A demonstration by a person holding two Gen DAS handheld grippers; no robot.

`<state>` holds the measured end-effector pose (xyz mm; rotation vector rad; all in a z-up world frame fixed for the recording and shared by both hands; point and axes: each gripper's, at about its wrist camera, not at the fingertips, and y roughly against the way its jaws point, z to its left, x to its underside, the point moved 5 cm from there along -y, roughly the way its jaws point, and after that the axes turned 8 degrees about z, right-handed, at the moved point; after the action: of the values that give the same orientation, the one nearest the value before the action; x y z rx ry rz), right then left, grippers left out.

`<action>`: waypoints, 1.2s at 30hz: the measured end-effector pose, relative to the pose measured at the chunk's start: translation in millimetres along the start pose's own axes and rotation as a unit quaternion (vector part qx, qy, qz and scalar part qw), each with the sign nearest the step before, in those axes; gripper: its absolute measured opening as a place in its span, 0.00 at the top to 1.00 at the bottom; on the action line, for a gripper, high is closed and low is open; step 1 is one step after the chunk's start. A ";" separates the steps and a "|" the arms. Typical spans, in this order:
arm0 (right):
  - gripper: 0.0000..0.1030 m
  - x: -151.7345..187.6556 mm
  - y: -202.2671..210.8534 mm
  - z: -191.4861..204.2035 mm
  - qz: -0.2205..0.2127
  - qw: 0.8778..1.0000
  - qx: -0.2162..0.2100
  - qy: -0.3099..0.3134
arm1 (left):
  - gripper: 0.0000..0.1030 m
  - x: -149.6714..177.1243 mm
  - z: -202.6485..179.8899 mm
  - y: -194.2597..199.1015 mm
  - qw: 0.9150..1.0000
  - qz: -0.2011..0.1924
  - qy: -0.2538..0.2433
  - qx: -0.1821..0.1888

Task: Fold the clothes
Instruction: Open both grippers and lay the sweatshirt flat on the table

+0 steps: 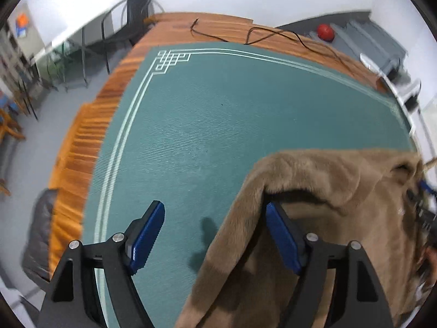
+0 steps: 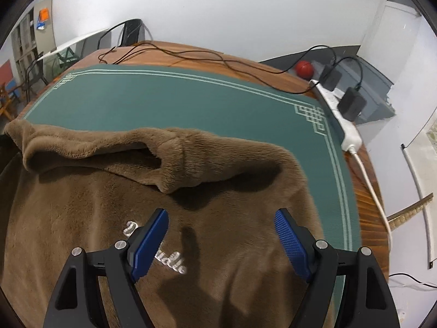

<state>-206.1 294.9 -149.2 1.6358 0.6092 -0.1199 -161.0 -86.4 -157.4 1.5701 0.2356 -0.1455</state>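
Plush against ribbing, wood underneath.
The brown garment (image 2: 224,180) is deep, soft pile, matt; the green mat (image 1: 191,125) finely ribbed, dull; the bench (image 1: 82,150) glossy striped wood; fingers (image 2: 289,243) carry blue ridged plastic pads.

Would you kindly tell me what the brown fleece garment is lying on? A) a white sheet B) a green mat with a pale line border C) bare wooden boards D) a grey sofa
B: the brown fleece garment lies on the green mat, whose pale border lines run along its edges.
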 end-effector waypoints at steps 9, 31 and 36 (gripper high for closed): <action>0.21 -35.6 -26.6 10.6 0.005 1.000 0.002 -0.006 | 0.21 -25.2 -32.4 -21.2 0.998 -0.012 -0.036 -0.056; 0.20 -73.8 21.0 20.8 -0.088 0.990 -0.065 -0.095 | 0.21 -96.8 -10.8 -57.1 0.984 0.044 0.150 0.089; 0.20 -73.2 -0.5 59.3 -0.035 0.992 -0.115 -0.046 | 0.21 -112.8 -29.8 -69.3 0.991 0.069 0.100 0.056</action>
<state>-252.9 215.6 -129.3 1.3799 0.5878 -0.1698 -288.6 -63.1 -197.2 1.7077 0.2792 0.1087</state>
